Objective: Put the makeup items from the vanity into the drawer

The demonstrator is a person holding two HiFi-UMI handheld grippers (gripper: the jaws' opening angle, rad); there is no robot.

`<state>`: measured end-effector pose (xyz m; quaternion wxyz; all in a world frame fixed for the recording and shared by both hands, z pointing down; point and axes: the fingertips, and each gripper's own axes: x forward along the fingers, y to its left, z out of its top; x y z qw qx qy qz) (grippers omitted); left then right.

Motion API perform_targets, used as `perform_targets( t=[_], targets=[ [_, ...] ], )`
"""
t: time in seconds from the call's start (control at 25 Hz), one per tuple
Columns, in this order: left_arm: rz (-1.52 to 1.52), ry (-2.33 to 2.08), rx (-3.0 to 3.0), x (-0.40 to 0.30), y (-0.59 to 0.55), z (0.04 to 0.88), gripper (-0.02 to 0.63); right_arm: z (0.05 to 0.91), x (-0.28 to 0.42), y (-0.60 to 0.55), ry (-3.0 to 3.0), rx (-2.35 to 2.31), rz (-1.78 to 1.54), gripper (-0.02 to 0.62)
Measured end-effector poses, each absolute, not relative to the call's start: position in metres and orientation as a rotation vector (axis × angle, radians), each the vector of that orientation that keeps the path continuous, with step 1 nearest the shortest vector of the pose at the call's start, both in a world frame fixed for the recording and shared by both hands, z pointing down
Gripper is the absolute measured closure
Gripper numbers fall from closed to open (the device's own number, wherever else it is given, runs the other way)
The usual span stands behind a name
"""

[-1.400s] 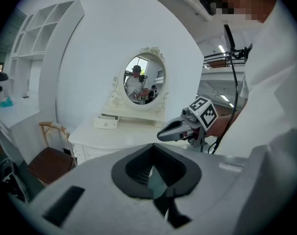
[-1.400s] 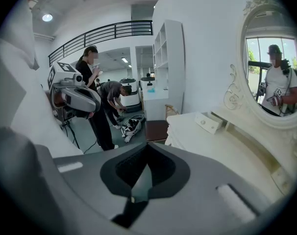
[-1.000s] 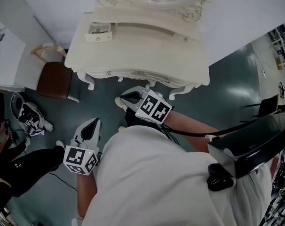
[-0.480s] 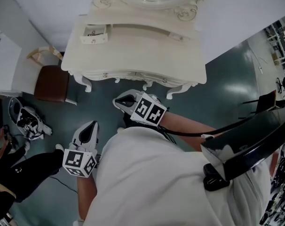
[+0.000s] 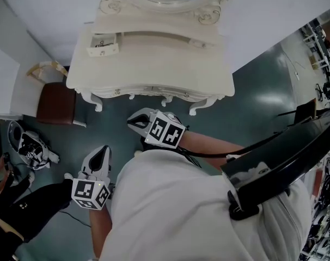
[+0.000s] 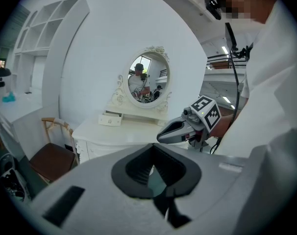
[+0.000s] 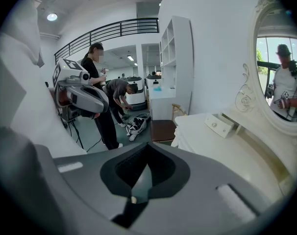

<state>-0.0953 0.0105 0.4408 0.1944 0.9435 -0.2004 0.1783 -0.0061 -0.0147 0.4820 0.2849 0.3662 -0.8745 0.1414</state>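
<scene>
Two tools low and well short of the counter (image 5: 154,64): left tool (image 5: 103,152) closed, nothing between its jaws; right tool (image 5: 133,120) likewise closed and empty, nearer the front edge. No makeup items to be made out on the pale top, so no telling their look; perhaps something small and dark in the little drawer (image 5: 103,43), open at the back left, too small to name. Probably light, hard and smooth, apt to roll or slip; best pinched gently across the middle of the body.
</scene>
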Motion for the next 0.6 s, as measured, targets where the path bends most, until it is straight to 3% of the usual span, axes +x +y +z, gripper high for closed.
perform_targets(
  t=[0.6],
  targets=[
    [0.507, -0.515, 2.634, -0.091, -0.026, 0.446, 0.603, 0.486, 0.004, -0.051, -2.307, 1.009, 0.391, 0.595]
  ],
)
